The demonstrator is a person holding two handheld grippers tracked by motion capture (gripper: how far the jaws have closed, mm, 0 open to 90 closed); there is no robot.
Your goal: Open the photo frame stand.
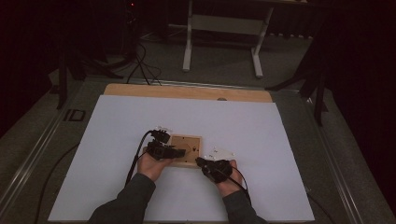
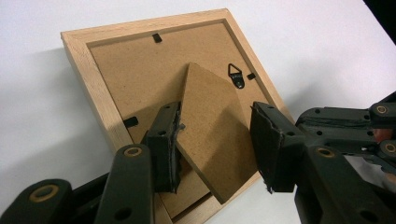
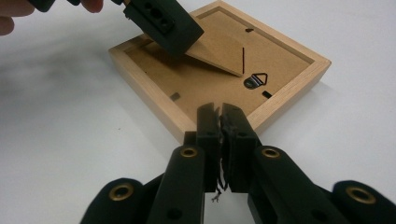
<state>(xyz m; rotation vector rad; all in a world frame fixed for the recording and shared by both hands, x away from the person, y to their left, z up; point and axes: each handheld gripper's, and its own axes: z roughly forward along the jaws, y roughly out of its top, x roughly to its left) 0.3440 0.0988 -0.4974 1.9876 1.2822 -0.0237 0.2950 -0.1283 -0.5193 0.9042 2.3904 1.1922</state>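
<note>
Left gripper view looks along the left gripper (image 2: 215, 140), whose fingers (image 2: 163, 144) stand partly open around the fold-out stand (image 2: 212, 135) of the picture frame (image 2: 88, 84). One finger lies against the stand's edge and the other sits clear of it, so the stand is straddled rather than pinched. In the right gripper view, the right gripper (image 3: 220, 116) has its fingers (image 3: 208, 128) closed together with nothing between them, their tips resting at or just above the near rim of the frame; I cannot tell whether they press on it.

The frame lies face down near the middle of the white worktop (image 1: 116, 126), its back panel (image 2: 135, 70) up and the stand hinged partly away from that panel.

Risks, as I judge them: the stand is thin board on a weak hinge, so a pull with only one finger bearing on it could twist it sideways or tear the hinge. With nothing firmly pinning it, the light frame could slide or tip up on the smooth sheet when the stand is lifted. If the left fingers slip, the stand would likely drop flat again.

Count: one frame, one stand, one hanging hook (image 2: 236, 77) beside the stand, four small black retaining tabs (image 2: 157, 37) around the panel that I can make out, and two clusters of small white bits (image 1: 222, 152) either side of the frame, too small to identify.
</note>
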